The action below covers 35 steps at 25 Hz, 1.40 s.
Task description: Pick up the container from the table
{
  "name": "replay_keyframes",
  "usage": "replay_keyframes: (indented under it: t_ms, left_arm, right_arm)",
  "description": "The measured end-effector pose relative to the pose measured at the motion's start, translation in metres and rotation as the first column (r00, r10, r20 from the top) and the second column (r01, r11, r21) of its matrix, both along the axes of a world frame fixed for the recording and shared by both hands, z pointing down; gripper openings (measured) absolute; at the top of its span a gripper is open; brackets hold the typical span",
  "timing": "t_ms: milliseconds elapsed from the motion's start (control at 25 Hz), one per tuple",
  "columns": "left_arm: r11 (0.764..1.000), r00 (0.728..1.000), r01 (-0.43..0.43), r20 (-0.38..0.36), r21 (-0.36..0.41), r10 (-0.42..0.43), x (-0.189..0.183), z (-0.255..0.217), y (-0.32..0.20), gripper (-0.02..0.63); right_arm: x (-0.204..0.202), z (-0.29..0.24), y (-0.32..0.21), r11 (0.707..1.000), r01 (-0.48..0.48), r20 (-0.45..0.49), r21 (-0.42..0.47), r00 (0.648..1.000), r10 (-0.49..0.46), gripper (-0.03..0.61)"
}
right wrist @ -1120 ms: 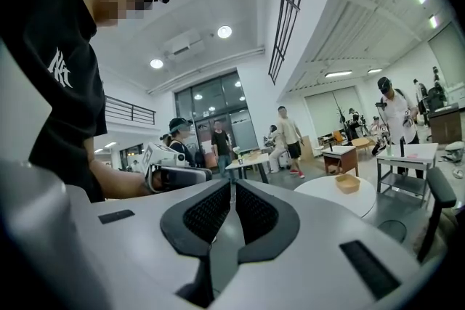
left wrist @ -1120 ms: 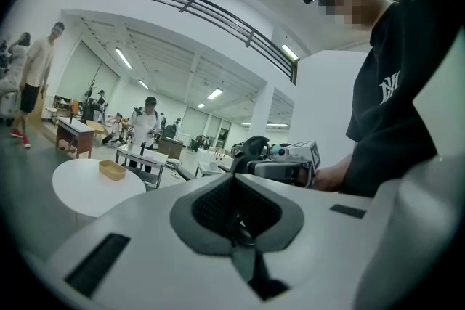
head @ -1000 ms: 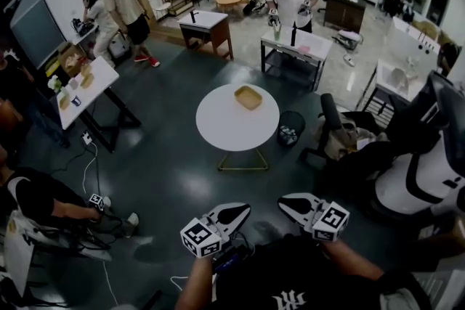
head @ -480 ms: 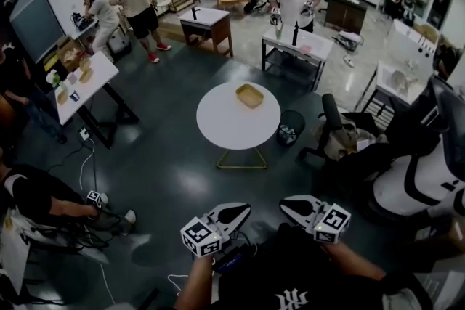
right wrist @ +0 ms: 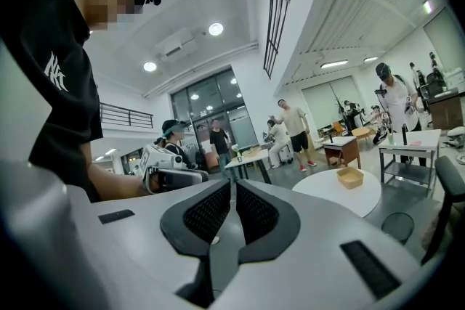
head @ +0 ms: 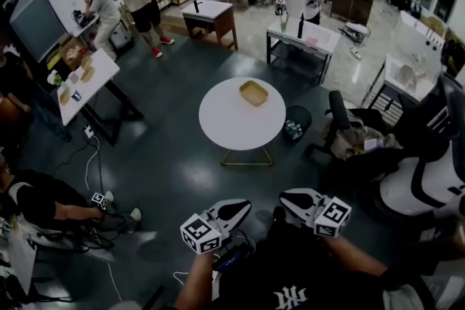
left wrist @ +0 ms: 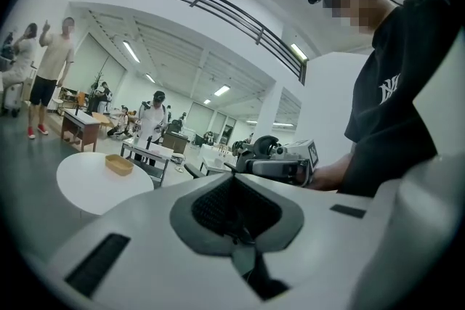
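Note:
A shallow tan container (head: 253, 93) lies on the far side of a round white table (head: 232, 123) in the middle of the room. It also shows small in the left gripper view, the container (left wrist: 119, 164) on the table (left wrist: 91, 189), and in the right gripper view, the container (right wrist: 350, 177) on the table (right wrist: 330, 194). Both grippers hang low near my body, far from the table. My left gripper (head: 245, 206) is shut and holds nothing; its pads (left wrist: 218, 208) meet. My right gripper (head: 285, 198) is also shut and holds nothing, its pads (right wrist: 251, 213) pressed together.
A black bin (head: 294, 129) stands right of the table, with office chairs (head: 349, 134) beyond it. A white desk (head: 87, 80) stands at left. A seated person (head: 43, 203) and floor cables (head: 91, 163) lie at lower left. Several people stand at far desks.
The head view has crept forward, so the table and container sit slightly lower in the picture. Both grippers stay shut near my body. The person in beige at far left has moved.

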<state>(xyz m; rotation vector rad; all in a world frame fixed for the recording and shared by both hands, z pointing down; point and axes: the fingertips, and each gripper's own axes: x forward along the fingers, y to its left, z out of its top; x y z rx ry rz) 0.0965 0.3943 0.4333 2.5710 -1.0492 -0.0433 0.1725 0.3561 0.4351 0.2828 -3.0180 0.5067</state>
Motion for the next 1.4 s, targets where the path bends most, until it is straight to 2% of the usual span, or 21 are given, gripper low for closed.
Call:
replay_keyframes:
  t_ms: [320,840,1400]
  left_arm:
    - [1.0,0.999,0.021,0.032,-0.007,-0.02,-0.012,-0.001,-0.051,0.005]
    - [0.996,0.994,0.083,0.067,-0.004,-0.083,-0.02,-0.033,-0.147,0.005]
    - [0.989,0.986,0.146,0.077,0.004,-0.146,-0.023,-0.032,-0.228,0.004]
  right_arm:
    - [-0.012,-0.005,-0.062,1.0,0.006,0.042,0.008,0.999,-0.007,0.048]
    - [-0.022,-0.021,-0.16,0.998,0.067,0.086,0.004,0.994,-0.067,0.048]
    - [-0.022,-0.007,-0.239,0.994,0.106,0.115,-0.025,0.988,-0.102,0.048]
